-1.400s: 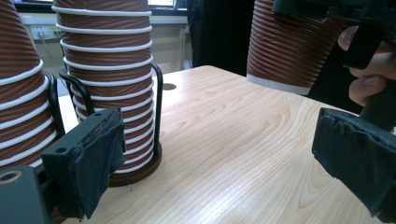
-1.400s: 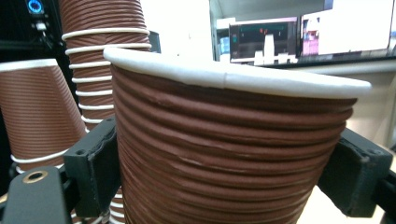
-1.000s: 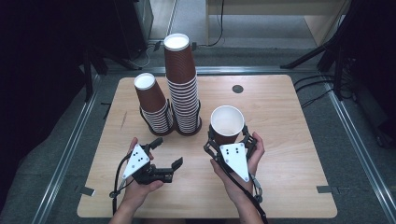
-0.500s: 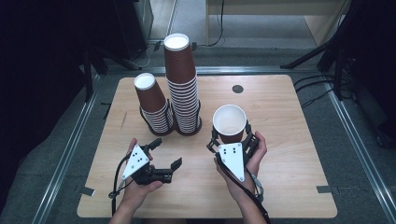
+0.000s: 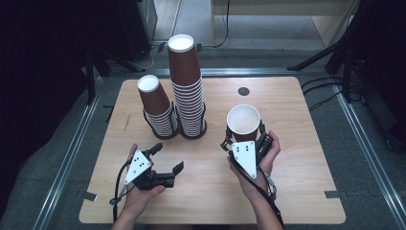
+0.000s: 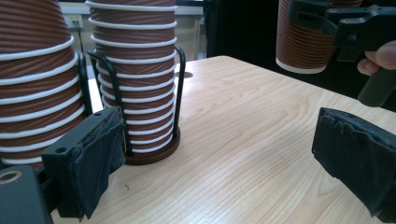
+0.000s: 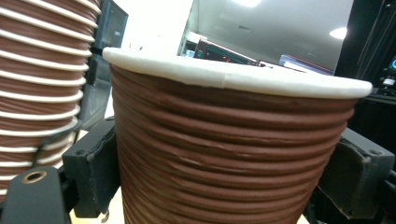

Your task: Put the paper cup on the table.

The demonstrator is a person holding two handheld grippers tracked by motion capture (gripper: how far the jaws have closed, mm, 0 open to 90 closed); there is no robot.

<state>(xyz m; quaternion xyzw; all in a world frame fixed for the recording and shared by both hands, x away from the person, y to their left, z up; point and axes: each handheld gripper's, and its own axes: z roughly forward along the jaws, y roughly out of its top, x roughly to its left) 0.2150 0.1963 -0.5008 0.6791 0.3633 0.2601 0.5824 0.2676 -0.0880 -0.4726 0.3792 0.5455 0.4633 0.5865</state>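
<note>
From the high view I have the wooden table under me, with two stacks of ribbed brown paper cups standing upside down in a black wire holder at about eleven o'clock from my hands. The tall stack sits just beside the short stack, which is at its nine o'clock.

My right hand comes in from six o'clock, wrist straight, pointing the right gripper toward twelve. Its jaws are clamped on a single paper cup, mouth up, white inside, at the table's centre-right, well apart from the stacks. The right gripper view adds the cup's ridged wall pressed between both pads, and the stack's rims at nine o'clock.

My left hand is angled toward two o'clock; the left gripper has its jaws wide apart on nothing. The left gripper view shows the held cup's base lifted off the wood.
</note>
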